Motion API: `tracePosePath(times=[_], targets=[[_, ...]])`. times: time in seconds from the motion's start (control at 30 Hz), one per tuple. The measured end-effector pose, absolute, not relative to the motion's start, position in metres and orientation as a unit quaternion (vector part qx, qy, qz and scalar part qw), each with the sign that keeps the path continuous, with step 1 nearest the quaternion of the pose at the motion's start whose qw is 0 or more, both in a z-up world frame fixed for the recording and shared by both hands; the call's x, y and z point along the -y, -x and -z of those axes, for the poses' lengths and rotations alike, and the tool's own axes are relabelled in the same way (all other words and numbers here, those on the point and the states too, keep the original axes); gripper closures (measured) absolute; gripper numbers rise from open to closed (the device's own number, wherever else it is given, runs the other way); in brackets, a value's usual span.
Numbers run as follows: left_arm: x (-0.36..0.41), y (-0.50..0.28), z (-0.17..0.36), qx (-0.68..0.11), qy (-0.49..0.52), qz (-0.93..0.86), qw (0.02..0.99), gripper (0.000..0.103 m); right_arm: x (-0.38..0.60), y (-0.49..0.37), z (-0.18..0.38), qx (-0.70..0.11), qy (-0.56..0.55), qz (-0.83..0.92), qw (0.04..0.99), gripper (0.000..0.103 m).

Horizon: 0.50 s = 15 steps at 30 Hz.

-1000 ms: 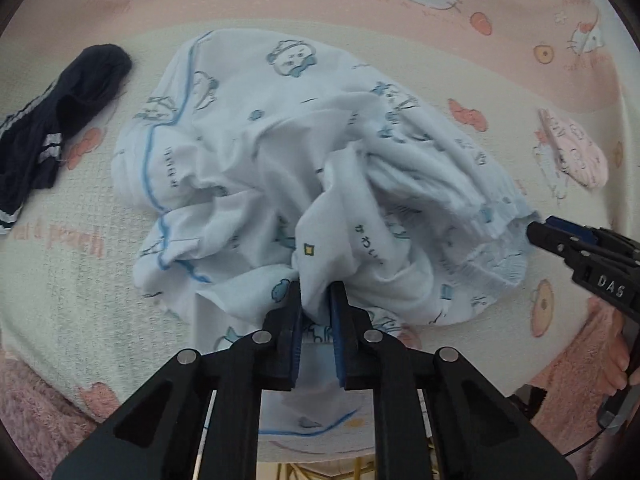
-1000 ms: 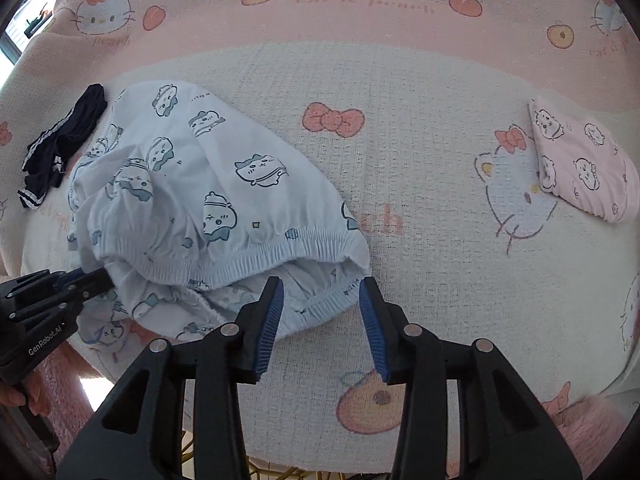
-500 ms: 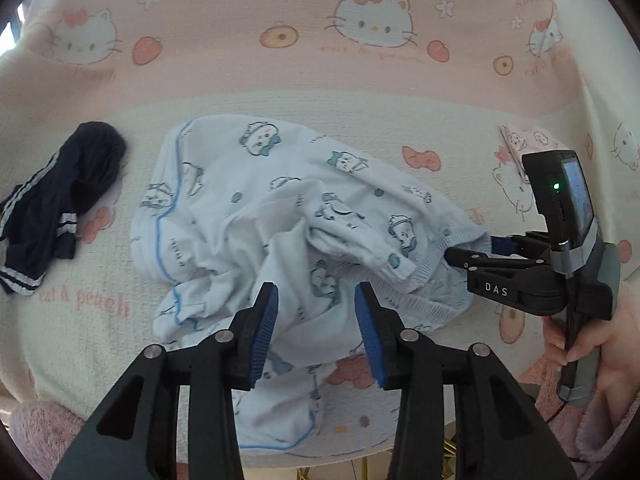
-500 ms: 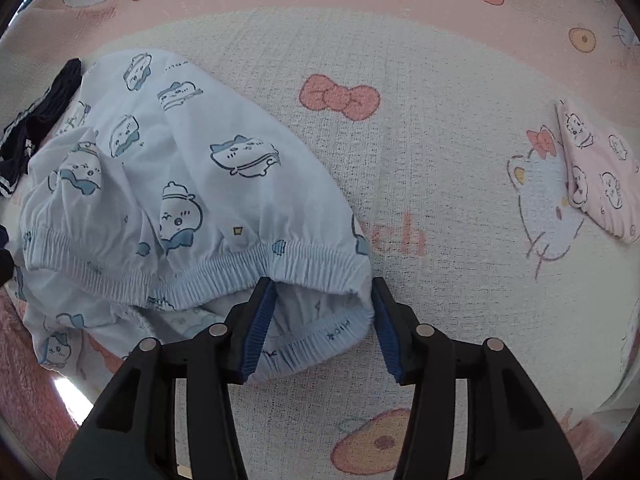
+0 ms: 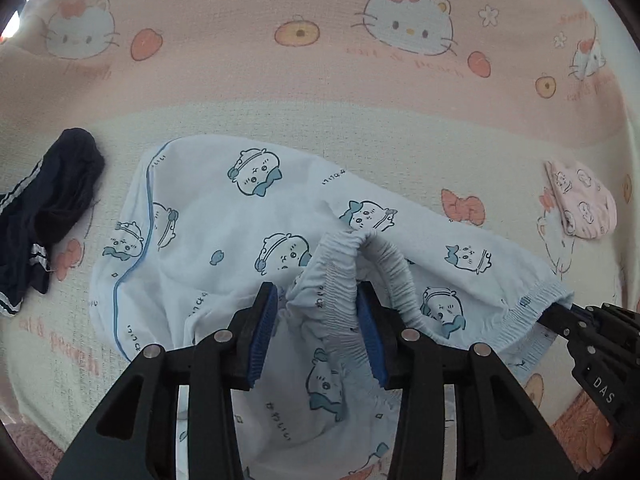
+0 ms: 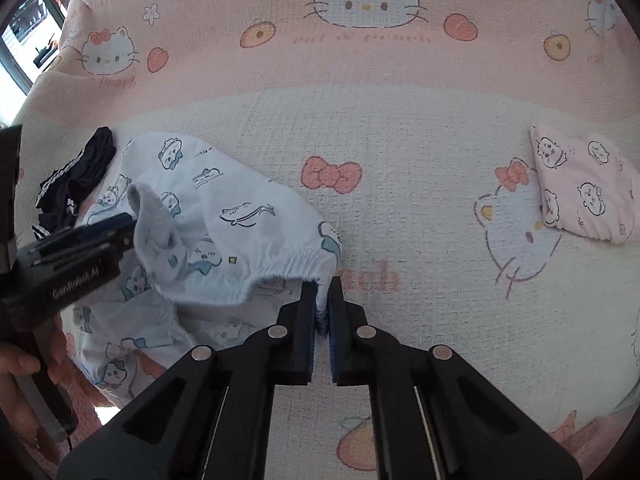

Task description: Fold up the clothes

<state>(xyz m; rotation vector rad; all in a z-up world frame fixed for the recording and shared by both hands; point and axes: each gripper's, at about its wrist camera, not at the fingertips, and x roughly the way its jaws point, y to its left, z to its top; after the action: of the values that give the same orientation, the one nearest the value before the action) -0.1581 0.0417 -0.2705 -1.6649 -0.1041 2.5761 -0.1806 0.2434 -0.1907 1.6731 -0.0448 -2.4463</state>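
Observation:
Light blue cartoon-print shorts (image 5: pixel 248 216) lie crumpled on the Hello Kitty blanket (image 5: pixel 320 72). My left gripper (image 5: pixel 316 304) is open, its blue pads (image 5: pixel 262 328) either side of a raised loop of the elastic waistband (image 5: pixel 360 252). My right gripper (image 6: pixel 322 300) is shut on the waistband's right corner (image 6: pixel 320 264); it also shows in the left wrist view (image 5: pixel 560 312). The left gripper shows in the right wrist view (image 6: pixel 120 228) at the shorts' left side (image 6: pixel 224 216).
A dark navy garment with white stripes (image 5: pixel 48 208) lies left of the shorts, also in the right wrist view (image 6: pixel 76 180). A folded pink printed garment (image 5: pixel 580 204) lies at the right (image 6: pixel 584 188). The blanket's front edge runs just below the shorts.
My left gripper let go of the shorts' fabric, opened, and now straddles the waistband loop. My right gripper closed on the waistband corner.

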Motion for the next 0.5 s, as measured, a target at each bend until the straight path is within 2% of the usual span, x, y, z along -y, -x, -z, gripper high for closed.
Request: tracePosePath(times=[0.13,0.27,0.33,0.4,0.5], targets=[[-0.05,0.142,0.279,0.026,0.556,-0.828,0.061,0.061,-0.233,0.174,0.201,-0.018,-0.574,0.812,0.102,0.097],[-0.06,0.151,0.306,0.018,0.575,-0.816,0.054,0.06,-0.227,0.181,0.222,-0.011,-0.59,0.8,0.105,0.095],[-0.062,0.157,0.306,0.018,0.564,-0.824,0.05,0.061,-0.228,0.182,0.222,-0.003,-0.585,0.804,0.105,0.097],[-0.059,0.161,0.3,0.027,0.557,-0.828,0.051,0.083,-0.233,0.18,0.211,-0.001,-0.567,0.819,0.091,0.098],[-0.045,0.16,0.275,0.052,0.537,-0.84,0.053,0.083,-0.243,0.177,0.178,-0.052,-0.522,0.85,0.048,0.099]])
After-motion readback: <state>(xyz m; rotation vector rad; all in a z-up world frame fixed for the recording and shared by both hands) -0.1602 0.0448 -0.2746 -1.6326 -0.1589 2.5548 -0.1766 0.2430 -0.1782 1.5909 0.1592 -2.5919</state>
